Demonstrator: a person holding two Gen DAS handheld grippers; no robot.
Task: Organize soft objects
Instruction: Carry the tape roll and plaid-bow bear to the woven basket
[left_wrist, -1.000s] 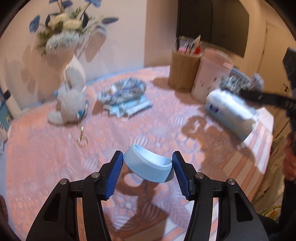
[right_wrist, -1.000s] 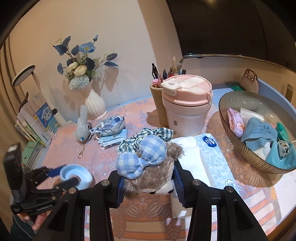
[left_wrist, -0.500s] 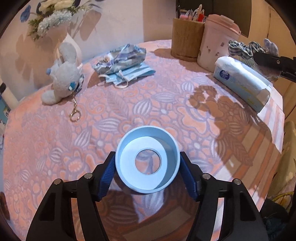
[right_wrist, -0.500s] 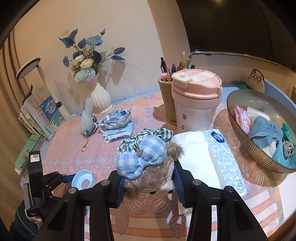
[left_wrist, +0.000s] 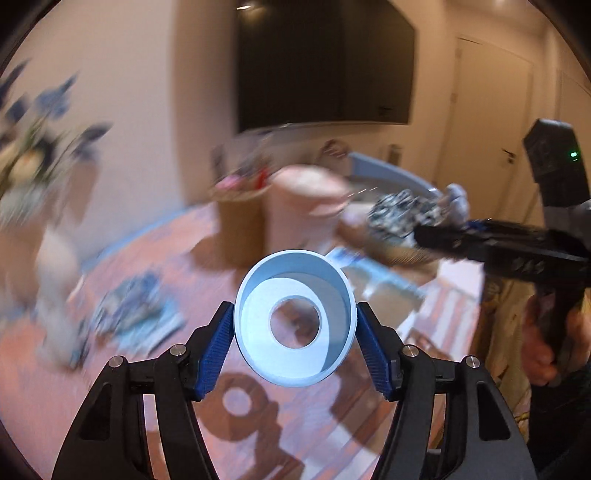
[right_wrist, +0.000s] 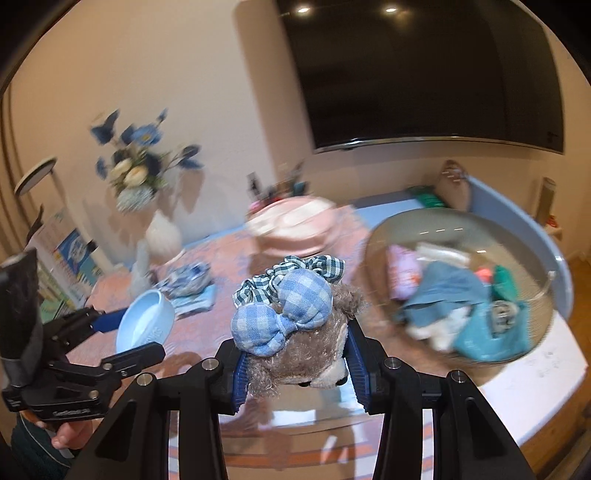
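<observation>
My left gripper (left_wrist: 295, 332) is shut on a pale blue plastic ring (left_wrist: 295, 317), both blue pads pressed against its rim. It hangs above the orange patterned tablecloth (left_wrist: 240, 435), where its shadow falls. In the right wrist view the same ring (right_wrist: 146, 325) shows at the left. My right gripper (right_wrist: 295, 365) is shut on a brown plush toy (right_wrist: 306, 354) with a blue checked bow (right_wrist: 284, 314), held above the table. A glass bowl (right_wrist: 461, 218) holding several cloths stands just right of the plush. The left wrist view shows the right gripper (left_wrist: 421, 232) side-on, a hand gripping its handle.
A pink lidded container (right_wrist: 295, 229) and a pen holder (left_wrist: 240, 221) stand at the back. Folded face masks (right_wrist: 188, 284), a small white plush rabbit (right_wrist: 142, 273) and a white vase of blue flowers (right_wrist: 140, 173) are at the left. Both views are blurred.
The left gripper closed on the blue ring and lifted it off the table. The right gripper rose with the plush, and the glass bowl now looks nearer to it.
</observation>
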